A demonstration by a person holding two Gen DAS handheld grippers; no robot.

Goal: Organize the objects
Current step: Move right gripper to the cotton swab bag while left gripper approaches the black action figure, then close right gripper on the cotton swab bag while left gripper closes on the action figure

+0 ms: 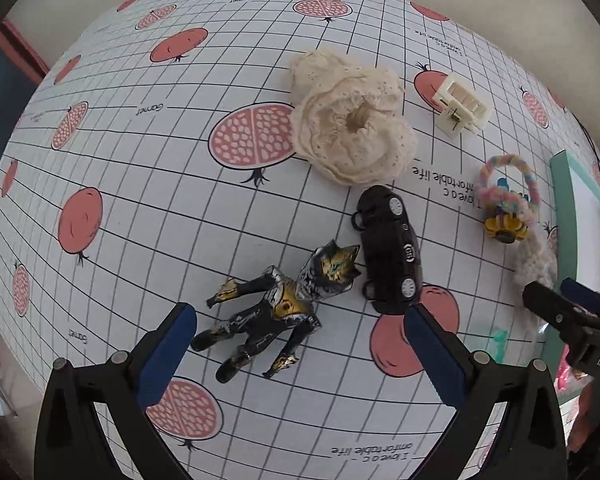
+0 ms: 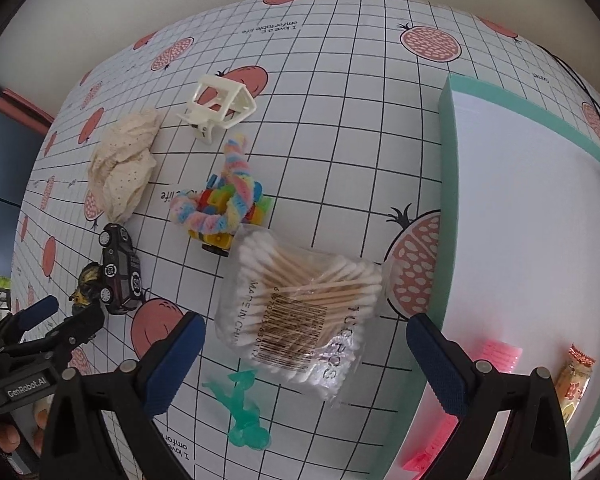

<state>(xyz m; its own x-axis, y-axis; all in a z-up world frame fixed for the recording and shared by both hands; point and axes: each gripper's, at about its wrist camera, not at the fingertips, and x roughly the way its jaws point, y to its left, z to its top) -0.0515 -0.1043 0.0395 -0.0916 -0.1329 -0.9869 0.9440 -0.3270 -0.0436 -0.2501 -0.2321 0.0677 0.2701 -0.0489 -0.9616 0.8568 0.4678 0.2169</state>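
1. We have the left tool wide open and holding nothing, poised over the toy figure, which lies on its back on the counter between the two fingers; neither pad looks to touch it.
2. We have the right tool just as wide open and empty, hanging over the bag of cotton swabs, with the white tray just beside its right finger.
3. In the tray we see a pink comb and a snack packet; the rest of the things lie out on the counter.
4. Risk for the left: the black toy car lies against the figure's head, so we judge a careless close could catch or shove the car; the thin limbs may also let the figure twist out.
5. Risk for the right: the bag looks slick and loose, so a pinch might take only film and let it slide; the green plastic piece lies just beside it and could be dragged.
6. The two tools stand near each other, so they could bump if both reach inward.
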